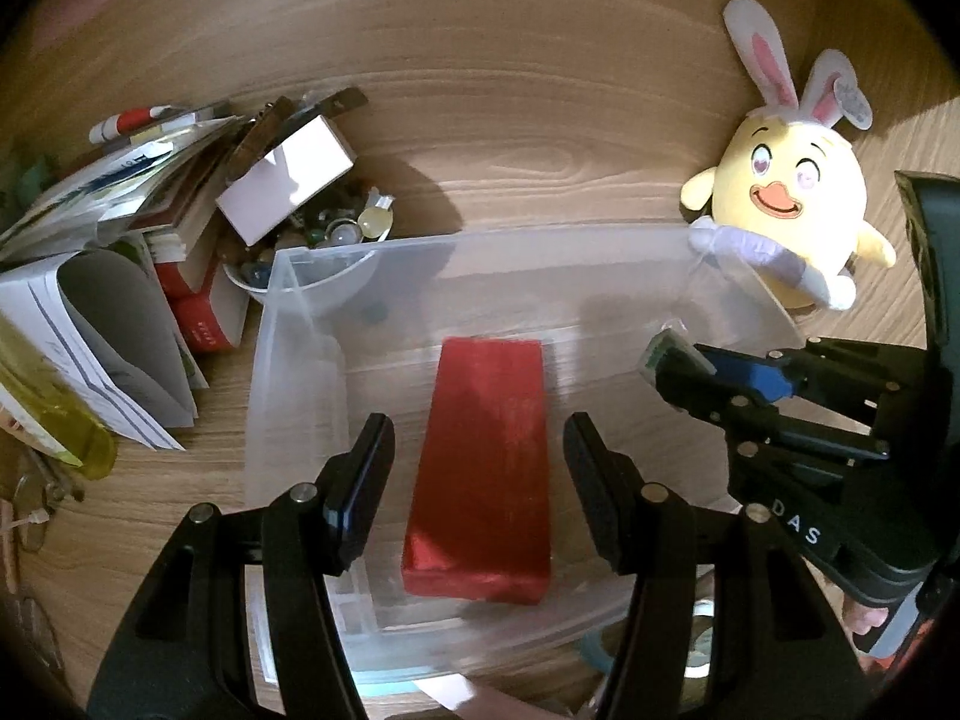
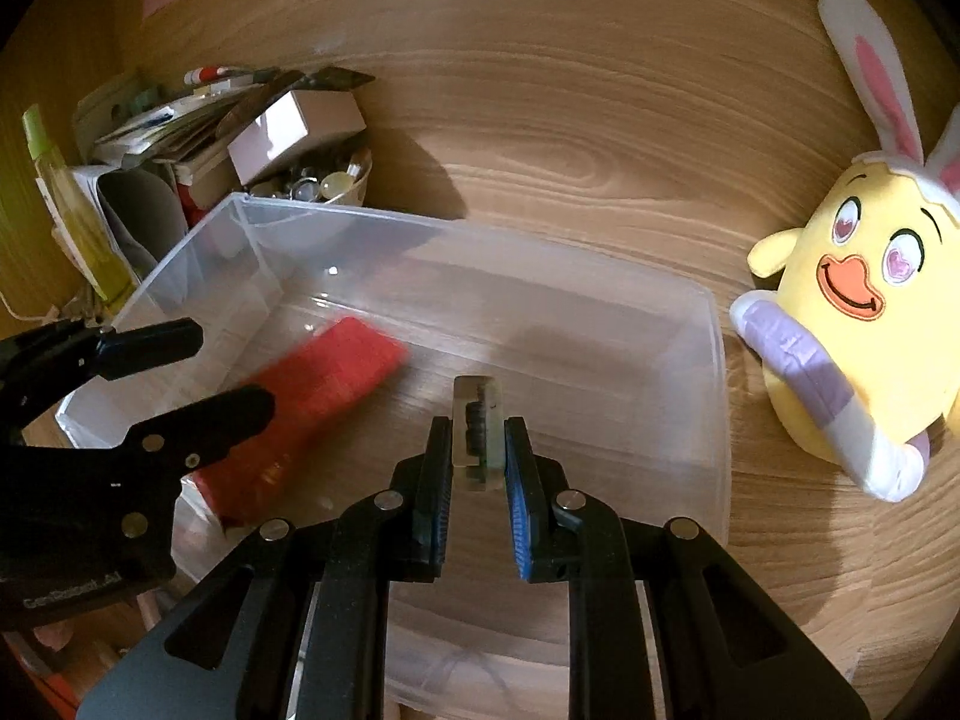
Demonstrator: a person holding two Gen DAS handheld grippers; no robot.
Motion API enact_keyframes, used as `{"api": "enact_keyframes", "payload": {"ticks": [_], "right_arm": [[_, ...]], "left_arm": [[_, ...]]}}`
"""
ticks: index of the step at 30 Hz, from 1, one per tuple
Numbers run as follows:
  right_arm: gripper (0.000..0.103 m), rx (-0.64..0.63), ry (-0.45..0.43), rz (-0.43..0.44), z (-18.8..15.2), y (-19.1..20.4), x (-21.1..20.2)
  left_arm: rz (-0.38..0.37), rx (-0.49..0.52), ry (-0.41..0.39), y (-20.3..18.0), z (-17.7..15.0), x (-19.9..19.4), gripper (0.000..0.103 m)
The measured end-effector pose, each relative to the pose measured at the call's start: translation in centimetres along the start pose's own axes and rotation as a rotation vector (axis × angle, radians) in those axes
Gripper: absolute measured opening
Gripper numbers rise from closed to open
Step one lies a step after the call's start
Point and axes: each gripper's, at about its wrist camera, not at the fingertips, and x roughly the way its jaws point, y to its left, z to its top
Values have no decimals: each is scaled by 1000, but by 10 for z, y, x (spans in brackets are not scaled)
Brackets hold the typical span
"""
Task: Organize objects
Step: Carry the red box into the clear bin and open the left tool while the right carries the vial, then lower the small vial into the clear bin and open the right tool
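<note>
Two grippers over the clear bin [image 2: 714, 360]: my right gripper [image 2: 478, 450] clamps a small clear block [image 2: 478, 420]; left gripper [image 1: 474, 480] stands half-spread above the red box [image 1: 486, 450]. Next: lower, release inside.

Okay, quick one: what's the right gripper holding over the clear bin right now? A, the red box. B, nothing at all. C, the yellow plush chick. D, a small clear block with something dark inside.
D: the right gripper has its jaws shut on a small clear block above the clear bin, while the red box lies in the bin.
</note>
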Motion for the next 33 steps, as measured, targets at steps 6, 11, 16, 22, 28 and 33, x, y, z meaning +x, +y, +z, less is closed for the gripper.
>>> {"api": "enact_keyframes", "payload": {"ticks": [6,11,16,22,28,33], "right_arm": [[15,0,19,7,-3,3,4],[22,-4,2,-3,-4,7,-2],[43,-17,-53,-27,-6,9,-22],[62,-12,-115,-27,-10,8,-51],[75,-5,-194,-39,-19,4,-86],[75,-2,-232,-65,-30,-1,-106]], "left_arm": [[-7,8,-2,0,1,-2,59],[10,31,-31,-5,0,-13,67],[21,29,-78,-6,1,-31,74],[37,28,-145,-9,-1,-61,91],[62,39,-196,-11,-12,-89,97],[86,40,-186,-7,-31,-99,98]]}}
